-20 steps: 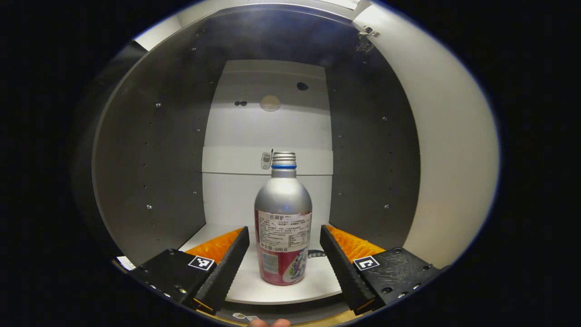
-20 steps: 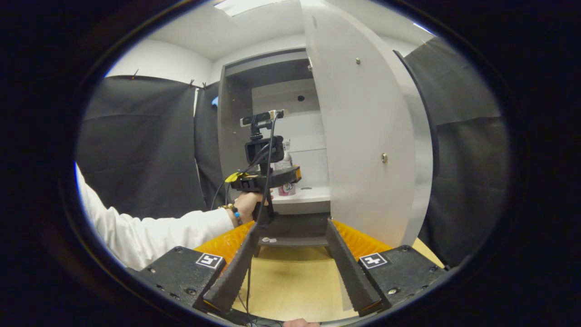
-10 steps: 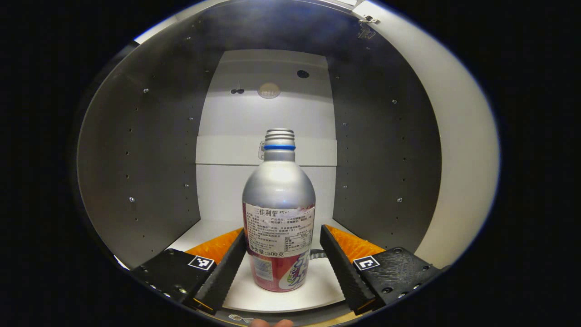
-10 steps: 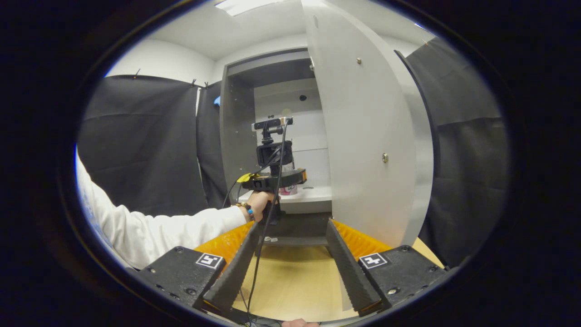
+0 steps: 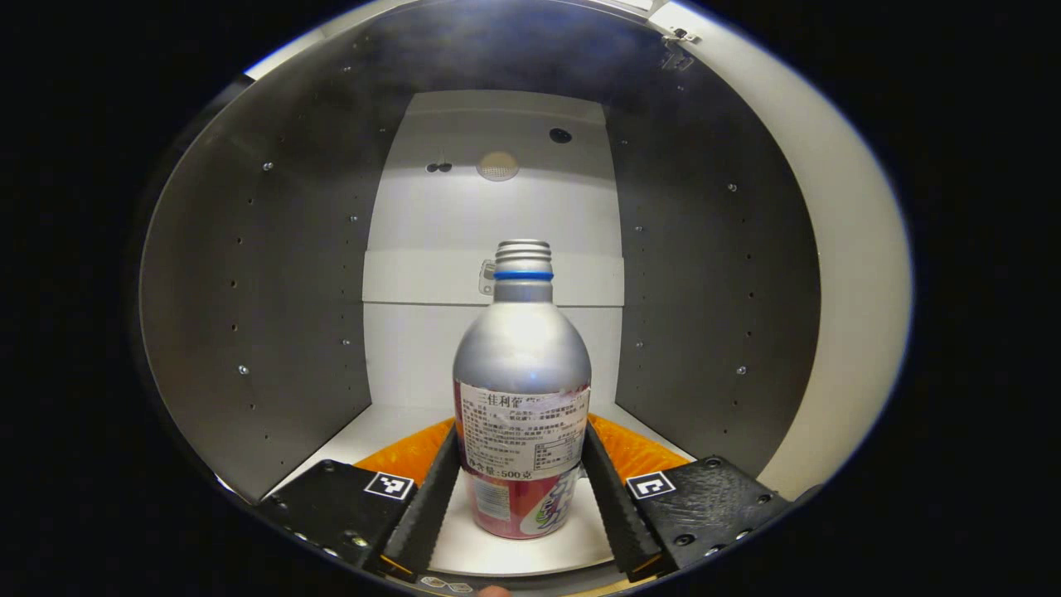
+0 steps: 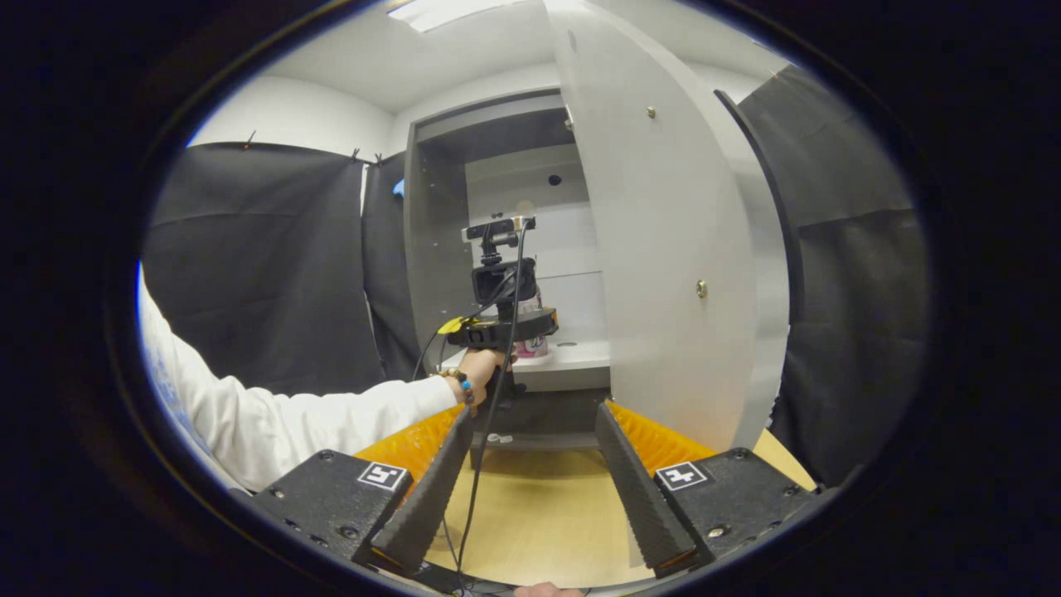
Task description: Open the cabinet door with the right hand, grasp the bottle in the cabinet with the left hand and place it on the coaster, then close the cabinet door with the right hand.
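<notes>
A silver bottle (image 5: 521,365) with a blue neck ring and a red-and-white label stands upright on the white cabinet shelf (image 5: 390,423). My left gripper (image 5: 519,431) reaches into the cabinet, and both fingers press on the bottle's lower sides. In the right gripper view a hand in a white sleeve holds that left gripper (image 6: 506,323) at the shelf, with the bottle's (image 6: 537,344) pink base just behind it. My right gripper (image 6: 533,413) stands open over the wooden table (image 6: 539,514), holding nothing. The cabinet door (image 6: 663,249) is swung wide open to its right.
Dark grey side walls (image 5: 273,315) close in the shelf on both sides, with a white back panel (image 5: 489,215) behind. The open door's inner face (image 5: 837,274) stands at the right. A cable (image 6: 489,431) hangs from the left gripper. Black cloth walls (image 6: 265,274) surround the booth.
My left gripper has pushed deeper into the cabinet and its fingers have closed from either side onto the bottle. The right gripper has hardly moved and stays open.
</notes>
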Motion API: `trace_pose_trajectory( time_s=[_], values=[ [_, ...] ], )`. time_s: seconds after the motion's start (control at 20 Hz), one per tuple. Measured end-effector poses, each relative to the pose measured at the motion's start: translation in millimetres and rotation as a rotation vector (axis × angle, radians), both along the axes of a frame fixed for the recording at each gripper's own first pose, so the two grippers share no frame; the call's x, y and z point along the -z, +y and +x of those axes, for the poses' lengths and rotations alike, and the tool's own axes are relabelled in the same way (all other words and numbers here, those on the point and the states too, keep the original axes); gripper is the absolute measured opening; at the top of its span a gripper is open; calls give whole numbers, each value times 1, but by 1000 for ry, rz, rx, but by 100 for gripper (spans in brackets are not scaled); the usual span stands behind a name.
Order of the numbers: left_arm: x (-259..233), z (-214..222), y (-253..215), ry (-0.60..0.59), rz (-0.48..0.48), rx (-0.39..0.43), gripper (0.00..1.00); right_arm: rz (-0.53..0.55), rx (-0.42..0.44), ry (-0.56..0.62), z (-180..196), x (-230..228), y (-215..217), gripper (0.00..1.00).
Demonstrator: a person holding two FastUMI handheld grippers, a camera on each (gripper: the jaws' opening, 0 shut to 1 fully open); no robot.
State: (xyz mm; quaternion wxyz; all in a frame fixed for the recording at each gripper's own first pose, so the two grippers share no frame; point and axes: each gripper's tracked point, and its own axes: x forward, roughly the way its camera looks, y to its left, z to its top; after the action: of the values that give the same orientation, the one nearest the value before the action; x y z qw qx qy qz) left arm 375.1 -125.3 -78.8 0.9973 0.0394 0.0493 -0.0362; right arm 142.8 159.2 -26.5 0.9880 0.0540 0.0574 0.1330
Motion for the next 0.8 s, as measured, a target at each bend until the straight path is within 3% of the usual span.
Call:
trace_pose_trajectory(
  time_s=[0.3,0.8],
  values=[
    [-15,-8,9,-30,-14,-19,69,5,-4,-1,0,0,0,94],
    [-61,-72,26,-107,-10,33,69,12,-11,-34,-6,-12,2,94]
  ],
)
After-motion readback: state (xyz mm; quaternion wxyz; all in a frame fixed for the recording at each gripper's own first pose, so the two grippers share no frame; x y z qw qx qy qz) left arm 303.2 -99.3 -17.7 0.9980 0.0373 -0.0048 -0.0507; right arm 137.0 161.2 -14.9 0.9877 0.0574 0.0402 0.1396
